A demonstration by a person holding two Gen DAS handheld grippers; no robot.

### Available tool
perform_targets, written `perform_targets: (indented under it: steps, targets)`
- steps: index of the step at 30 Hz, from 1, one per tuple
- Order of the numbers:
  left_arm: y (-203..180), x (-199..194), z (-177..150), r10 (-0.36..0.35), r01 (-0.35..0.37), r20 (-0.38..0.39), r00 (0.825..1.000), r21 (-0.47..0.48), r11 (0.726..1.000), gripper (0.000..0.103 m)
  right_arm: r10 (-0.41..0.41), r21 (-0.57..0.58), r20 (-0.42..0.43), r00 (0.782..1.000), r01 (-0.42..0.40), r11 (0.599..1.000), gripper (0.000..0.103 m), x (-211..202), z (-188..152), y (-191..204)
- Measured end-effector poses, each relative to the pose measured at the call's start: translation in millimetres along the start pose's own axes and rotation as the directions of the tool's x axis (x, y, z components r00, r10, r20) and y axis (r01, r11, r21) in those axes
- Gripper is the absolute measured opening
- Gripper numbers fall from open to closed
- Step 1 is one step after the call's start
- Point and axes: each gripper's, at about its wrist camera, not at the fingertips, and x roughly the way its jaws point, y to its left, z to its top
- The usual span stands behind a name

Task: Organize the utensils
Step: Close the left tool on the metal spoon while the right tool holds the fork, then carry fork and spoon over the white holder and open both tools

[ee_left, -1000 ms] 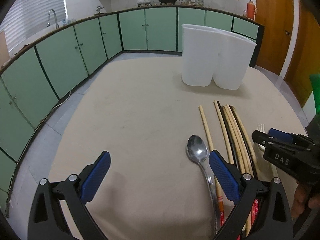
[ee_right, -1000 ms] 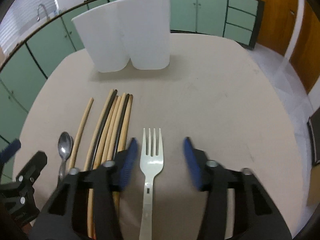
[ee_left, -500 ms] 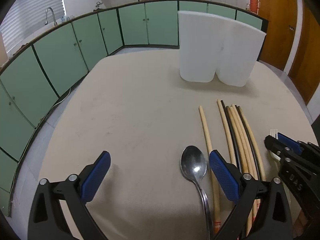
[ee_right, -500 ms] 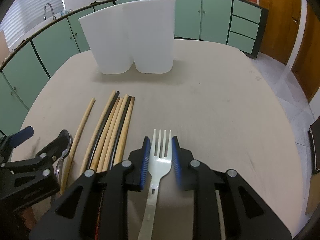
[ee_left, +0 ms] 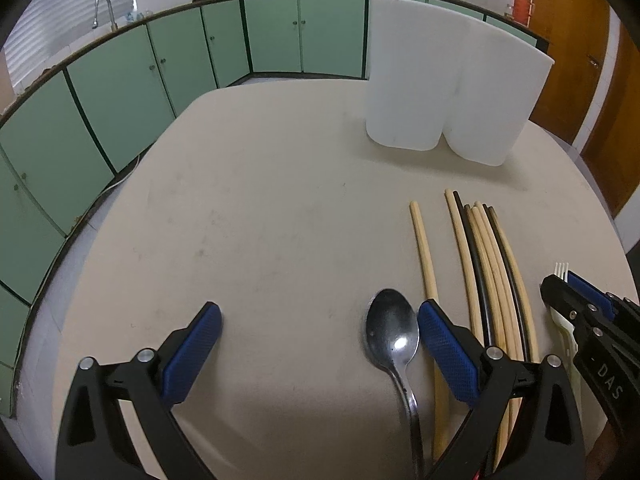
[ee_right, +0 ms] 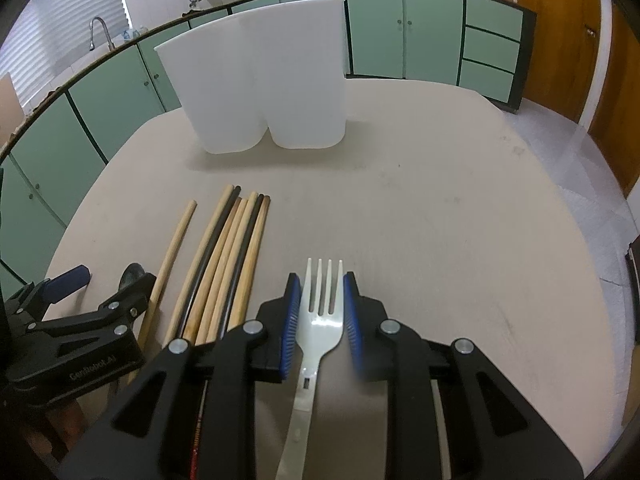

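Green cabinets [ee_left: 120, 92] ring the beige tabletop [ee_left: 260, 220]. Toward its far side stands a white two-part holder [ee_right: 266, 88]. Nearer lies a bundle of chopsticks [ee_right: 228, 256], one stick apart on the left. Right tongs [ee_right: 319, 314] are pinching the white fork [ee_right: 322, 312] by its head. Left tongs [ee_left: 318, 348] are spread wide above the tabletop, the steel spoon [ee_left: 394, 340] lying just inside the right finger.
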Motion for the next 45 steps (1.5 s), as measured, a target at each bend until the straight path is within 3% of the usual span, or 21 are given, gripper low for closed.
perform_targets:
  steps: [9, 13, 17, 19, 23, 24, 29, 35, 45]
  targets:
    - [4.3, 6.0, 0.5, -0.003, 0.003, -0.008, 1.000, -0.019, 1.000, 0.094, -0.001, -0.007, -0.002, 1.000, 0.001, 1.000, 0.022, 0.7, 3.0, 0.0]
    - [-0.3, 2.7, 1.6, -0.022, 0.022, 0.002, 1.000, -0.001, 1.000, 0.076, 0.000, -0.011, -0.009, 1.000, 0.000, 1.000, 0.022, 0.8, 3.9, 0.4]
    - [-0.3, 2.0, 2.2, -0.044, 0.044, 0.005, 0.999, 0.004, 0.999, 0.065, 0.004, -0.008, -0.023, 1.000, -0.004, 1.000, 0.024, 1.1, 6.3, 0.5]
    - [-3.2, -0.2, 1.1, -0.052, 0.052, 0.011, 0.999, 0.014, 0.999, 0.050, 0.002, -0.010, -0.025, 1.000, -0.002, 1.000, 0.025, 1.2, 7.5, 0.7]
    - [-8.3, -2.2, 0.2, -0.069, 0.068, 0.015, 0.998, 0.035, 0.997, 0.037, -0.011, -0.022, -0.035, 0.999, 0.011, 1.000, 0.028, 2.7, 9.2, 4.3]
    - [-10.9, -3.8, -1.5, -0.077, 0.077, 0.017, 0.997, 0.037, 0.996, 0.028, -0.013, -0.025, -0.038, 0.999, 0.012, 1.000, 0.029, 3.1, 9.4, 5.2]
    - [-11.1, -4.3, -1.6, -0.104, 0.102, 0.033, 0.994, 0.046, 0.994, 0.027, -0.020, -0.045, -0.048, 0.999, 0.018, 0.999, 0.025, 5.5, 10.1, 7.1]
    - [0.1, -16.5, -8.4, -0.186, 0.182, 0.109, 0.977, 0.038, 0.982, 0.027, 0.021, -0.017, -0.029, 0.999, -0.022, 1.000, 0.021, 1.8, 8.8, -1.6]
    - [17.5, -55.7, -0.3, -0.247, 0.242, 0.311, 0.918, 0.055, 0.969, 0.027, 0.140, 0.026, 0.139, 0.980, -0.145, 0.989, 0.021, -35.5, 28.2, -20.4]
